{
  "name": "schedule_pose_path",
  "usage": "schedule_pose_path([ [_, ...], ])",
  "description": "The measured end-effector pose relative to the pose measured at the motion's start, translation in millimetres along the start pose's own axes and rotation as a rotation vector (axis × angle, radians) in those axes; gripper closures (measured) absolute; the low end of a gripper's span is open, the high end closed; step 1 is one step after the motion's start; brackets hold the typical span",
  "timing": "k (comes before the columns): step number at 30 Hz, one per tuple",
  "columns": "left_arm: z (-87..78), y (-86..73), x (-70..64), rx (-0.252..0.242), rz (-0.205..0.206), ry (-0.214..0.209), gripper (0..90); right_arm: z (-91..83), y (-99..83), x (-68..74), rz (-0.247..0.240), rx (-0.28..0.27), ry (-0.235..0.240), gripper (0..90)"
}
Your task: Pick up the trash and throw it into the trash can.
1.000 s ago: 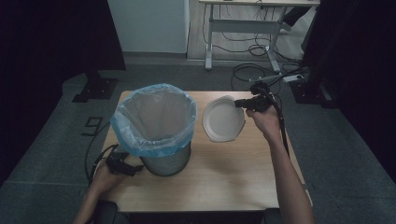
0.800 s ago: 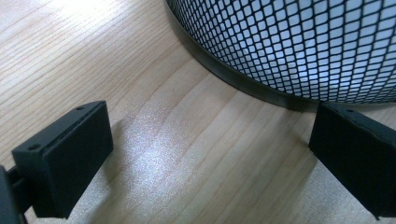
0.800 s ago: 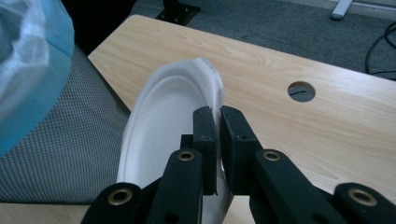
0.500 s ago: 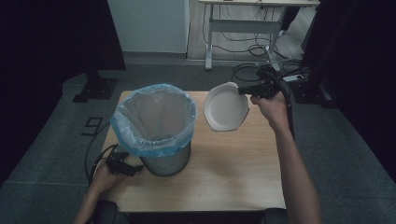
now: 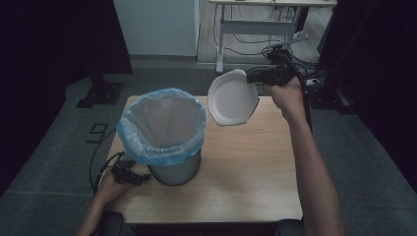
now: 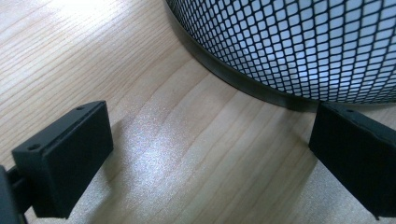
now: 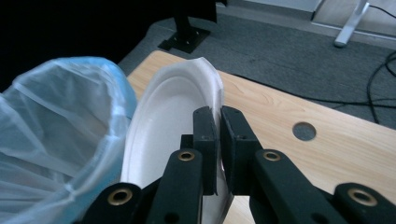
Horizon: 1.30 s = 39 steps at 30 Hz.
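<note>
White plate [image 5: 232, 98]: held tilted in the air, at 2 o'clock from the bin [image 5: 164, 132], just beside its rim.
Right gripper [image 5: 255, 76]: pinching the plate's edge.
Step, likely: carry plate toward 8 o'clock, over the liner [image 7: 51, 135], then release.
Left gripper [image 6: 210, 154]: spread, empty, low by the bin's base on the table [image 5: 246, 162].

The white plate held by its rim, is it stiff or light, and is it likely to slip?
The white disposable plate is probably very light: the right gripper holds it tilted in the air by one rim edge. It looks thin, so it may flex. The shut jaws pinch only the rim, so it could pivot.
</note>
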State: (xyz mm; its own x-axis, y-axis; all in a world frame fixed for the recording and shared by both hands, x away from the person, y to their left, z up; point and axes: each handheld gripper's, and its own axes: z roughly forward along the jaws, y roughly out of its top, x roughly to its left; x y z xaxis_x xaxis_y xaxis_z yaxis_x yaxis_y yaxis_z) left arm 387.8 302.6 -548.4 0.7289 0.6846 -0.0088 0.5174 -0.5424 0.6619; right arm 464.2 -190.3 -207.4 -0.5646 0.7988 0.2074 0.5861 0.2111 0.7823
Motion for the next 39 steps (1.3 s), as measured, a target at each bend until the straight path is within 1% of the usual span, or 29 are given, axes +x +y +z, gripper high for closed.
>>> schedule_pose_path([
  [7, 0.0, 0.0, 0.0, 0.0, 0.0, 0.0, 0.0, -7.0, 21.2, 16.5, -0.021, -0.014, 0.009, 84.6],
  [8, 0.0, 0.0, 0.0, 0.0, 0.0, 0.0, 0.0, -8.7, 26.8, 22.2, -0.031, -0.016, 0.008, 84.6],
  [9, 0.0, 0.0, 0.0, 0.0, 0.0, 0.0, 0.0, -8.7, 26.8, 22.2, -0.031, -0.016, 0.008, 84.6],
  [10, 0.0, 0.0, 0.0, 0.0, 0.0, 0.0, 0.0, -9.3, 29.3, 25.2, -0.036, -0.019, 0.013, 84.6],
  [15, 0.0, 0.0, 0.0, 0.0, 0.0, 0.0, 0.0, -4.7, 38.4, 44.7, -0.068, -0.018, 0.037, 84.6],
  [21, 0.0, 0.0, 0.0, 0.0, 0.0, 0.0, 0.0, 14.1, 43.2, 67.2, -0.109, -0.003, 0.074, 84.6],
  [24, 0.0, 0.0, 0.0, 0.0, 0.0, 0.0, 0.0, 26.5, 43.2, 78.0, -0.123, 0.0, 0.103, 84.5],
  [27, 0.0, 0.0, 0.0, 0.0, 0.0, 0.0, 0.0, 39.9, 41.4, 87.6, -0.139, 0.009, 0.12, 84.5],
  [32, 0.0, 0.0, 0.0, 0.0, 0.0, 0.0, 0.0, 61.2, 35.0, 103.7, -0.172, 0.017, 0.147, 84.4],
  [34, 0.0, 0.0, 0.0, 0.0, 0.0, 0.0, 0.0, 70.1, 31.5, 110.3, -0.193, 0.023, 0.147, 84.4],
  [36, 0.0, 0.0, 0.1, 0.0, 0.0, 0.0, 0.0, 79.3, 27.0, 115.6, -0.2, 0.024, 0.167, 84.4],
  [39, 0.0, 0.0, 0.1, 0.0, 0.0, 0.0, 0.0, 93.7, 18.6, 121.7, -0.213, 0.033, 0.18, 84.3],
])
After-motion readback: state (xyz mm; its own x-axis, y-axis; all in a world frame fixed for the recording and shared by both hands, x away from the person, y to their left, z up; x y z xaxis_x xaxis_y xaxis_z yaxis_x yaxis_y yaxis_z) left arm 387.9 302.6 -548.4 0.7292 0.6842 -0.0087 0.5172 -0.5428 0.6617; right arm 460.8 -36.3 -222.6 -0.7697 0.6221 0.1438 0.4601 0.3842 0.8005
